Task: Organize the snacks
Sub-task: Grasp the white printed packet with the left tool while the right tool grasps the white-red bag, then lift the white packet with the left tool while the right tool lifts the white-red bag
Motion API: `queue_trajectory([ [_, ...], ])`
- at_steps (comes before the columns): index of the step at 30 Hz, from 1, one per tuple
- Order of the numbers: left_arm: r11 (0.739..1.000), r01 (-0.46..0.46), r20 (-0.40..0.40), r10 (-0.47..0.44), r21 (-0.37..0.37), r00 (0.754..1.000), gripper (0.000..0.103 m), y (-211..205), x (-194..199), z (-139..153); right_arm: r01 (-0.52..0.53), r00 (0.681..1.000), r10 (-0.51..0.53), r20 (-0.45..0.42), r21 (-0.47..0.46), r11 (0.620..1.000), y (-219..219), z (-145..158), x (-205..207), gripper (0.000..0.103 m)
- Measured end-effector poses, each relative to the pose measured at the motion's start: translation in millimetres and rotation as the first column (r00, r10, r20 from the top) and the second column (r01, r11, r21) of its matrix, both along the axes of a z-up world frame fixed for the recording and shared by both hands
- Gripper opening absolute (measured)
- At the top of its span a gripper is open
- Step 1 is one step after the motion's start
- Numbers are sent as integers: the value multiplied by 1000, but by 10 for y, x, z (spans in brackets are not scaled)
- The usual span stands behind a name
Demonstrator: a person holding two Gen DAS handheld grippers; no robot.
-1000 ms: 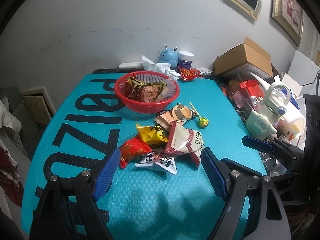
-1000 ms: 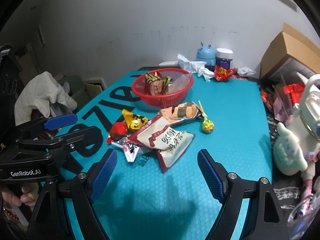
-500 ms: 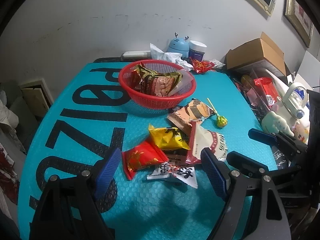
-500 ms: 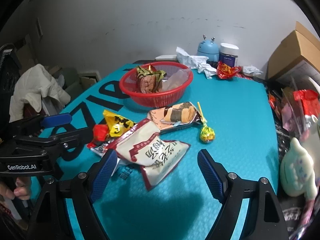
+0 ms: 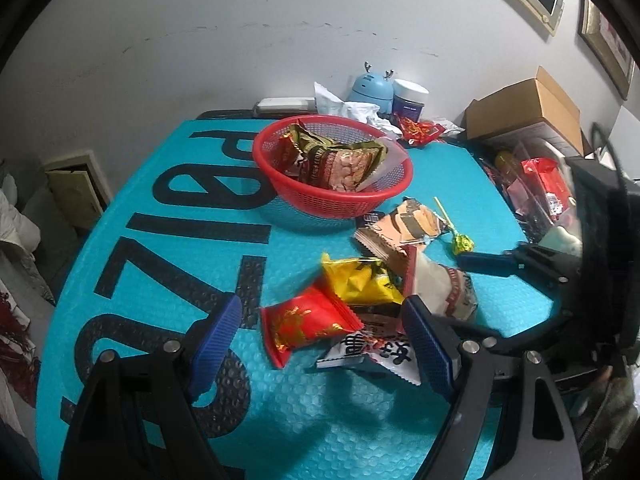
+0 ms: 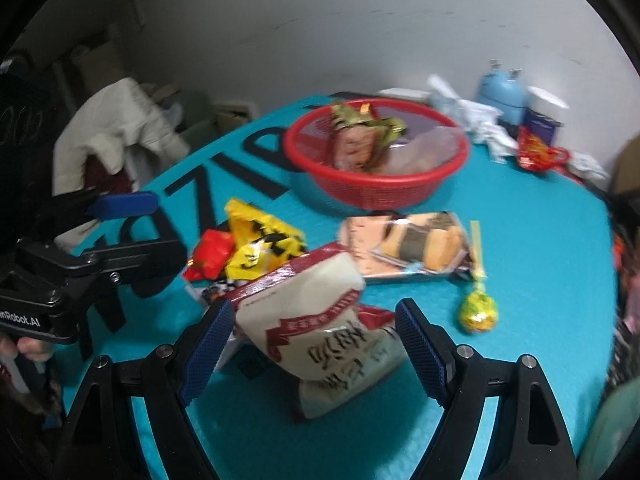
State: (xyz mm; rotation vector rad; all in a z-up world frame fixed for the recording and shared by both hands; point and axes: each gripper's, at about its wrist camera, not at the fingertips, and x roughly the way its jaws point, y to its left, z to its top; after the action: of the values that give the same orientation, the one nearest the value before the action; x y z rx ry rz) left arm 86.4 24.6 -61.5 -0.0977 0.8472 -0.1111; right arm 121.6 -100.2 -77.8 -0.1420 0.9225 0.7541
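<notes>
A red basket (image 5: 332, 200) (image 6: 376, 192) holding green-and-gold packets stands at the far middle of the teal mat. In front of it lies a pile: a biscuit pack (image 5: 404, 228) (image 6: 412, 244), a lollipop (image 5: 462, 243) (image 6: 478, 312), a yellow packet (image 5: 360, 280) (image 6: 260, 240), a red packet (image 5: 308, 324) (image 6: 210, 254), a white-and-black packet (image 5: 368, 354) and a white-and-red bag (image 5: 444, 284) (image 6: 316, 320). My left gripper (image 5: 320, 344) (image 6: 136, 232) stands open low over the red packet. My right gripper (image 6: 314, 348) is open astride the white-and-red bag, pads not pressing it.
Along the back edge sit a blue gadget (image 5: 370, 88), a jar (image 5: 408, 100), crumpled tissue (image 5: 352, 108) and a red wrapper (image 5: 418, 130). A cardboard box (image 5: 524, 112) and red packages crowd the right side. A white garment (image 6: 116, 132) hangs past the mat's left edge.
Both grippers came down and forward toward the pile. The red packet now lies between the left fingers, the white-and-red bag between the right ones. Jaw widths look unchanged.
</notes>
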Motion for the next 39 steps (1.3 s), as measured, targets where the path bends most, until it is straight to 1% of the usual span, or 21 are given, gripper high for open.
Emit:
queue_trajectory([
  [2,1000,9,-5,-9,-11,1000,82,-14,-6,-8,-11,1000,10,-4,-20,1000,38,-44,10,83],
  [3,1000,16,-6,-16,-14,1000,82,-26,-10,-13,-10,1000,10,-7,-33,999,48,-69,2,80],
  [4,1000,20,-6,-20,-13,1000,82,-38,-15,-19,-3,1000,3,-12,-49,999,55,-104,-8,68],
  [6,1000,29,-9,-29,-9,1000,82,-69,-23,-31,16,1000,-17,-20,-61,998,24,-144,-17,59],
  [7,999,35,-11,-35,-14,999,82,-86,-25,-39,30,999,-32,-28,-59,998,-6,-153,-24,48],
  [10,996,65,-25,-66,-53,998,82,-138,-30,-77,73,996,-75,-57,-38,997,-132,-135,-76,46],
  [12,994,82,-43,-85,-73,995,82,-190,-13,-131,107,993,-110,-51,-49,993,-187,-117,-117,46],
  [16,992,102,-62,-107,-72,992,82,-271,18,-214,179,982,-181,-43,-65,982,-330,-81,-223,46],
  [18,991,118,-69,-122,-61,990,82,-308,49,-250,199,978,-202,-43,-65,978,-389,-69,-273,46],
  [20,992,125,-68,-127,-35,990,82,-329,91,-269,203,977,-205,-51,-50,978,-429,-70,-316,46],
  [22,989,144,-58,-146,-45,988,82,-328,104,-285,211,975,-213,-59,-43,977,-448,-89,-338,46],
  [23,987,155,-67,-158,-49,985,82,-344,112,-305,216,974,-218,-61,-46,975,-450,-101,-345,46],
  [26,980,196,-116,-200,-44,973,76,-426,157,-421,221,973,-224,-51,-47,974,-445,-112,-370,47],
  [27,980,197,-129,-200,-39,971,76,-441,168,-455,223,973,-225,-50,-47,974,-448,-112,-377,47],
  [30,986,166,-146,-160,30,976,76,-465,222,-544,227,972,-229,-48,-43,973,-466,-114,-399,47],
  [31,986,162,-149,-154,41,977,76,-465,233,-575,228,972,-230,-47,-40,973,-476,-115,-402,47],
  [32,986,162,-158,-154,36,975,70,-463,245,-605,229,972,-230,-48,-36,973,-486,-118,-406,47],
  [33,986,164,-157,-157,34,975,69,-464,245,-616,230,972,-231,-48,-34,973,-490,-120,-408,47],
  [34,984,174,-143,-167,42,976,68,-480,231,-606,231,971,-232,-49,-32,972,-495,-121,-407,47],
  [36,981,193,-143,-187,26,972,64,-494,210,-600,234,971,-235,-48,-34,972,-496,-118,-410,47],
  [39,978,208,-143,-203,25,969,62,-524,161,-584,241,969,-243,-45,-41,970,-503,-111,-426,47],
])
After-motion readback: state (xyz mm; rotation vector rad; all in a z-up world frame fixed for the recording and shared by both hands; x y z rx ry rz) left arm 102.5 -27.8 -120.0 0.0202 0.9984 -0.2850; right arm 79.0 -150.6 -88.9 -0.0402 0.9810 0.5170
